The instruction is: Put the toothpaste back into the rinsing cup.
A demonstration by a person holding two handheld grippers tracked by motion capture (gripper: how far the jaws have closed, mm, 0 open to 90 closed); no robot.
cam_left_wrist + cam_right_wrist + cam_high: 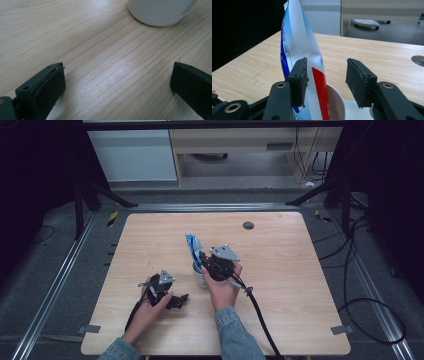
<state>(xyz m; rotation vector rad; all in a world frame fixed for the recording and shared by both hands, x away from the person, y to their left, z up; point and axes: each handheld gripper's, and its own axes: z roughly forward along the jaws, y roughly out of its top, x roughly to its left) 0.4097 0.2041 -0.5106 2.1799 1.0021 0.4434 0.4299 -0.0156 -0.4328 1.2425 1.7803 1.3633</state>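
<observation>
Over the white cup mid-table, my right gripper hovers, wrist bent, jaws parted around the blue-and-white packet standing in it (one pad just beside it). Left gripper rests low on the table, jaws wide, empty.

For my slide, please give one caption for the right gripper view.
Open right gripper beside a blue-white packet standing in a white cup.
</observation>
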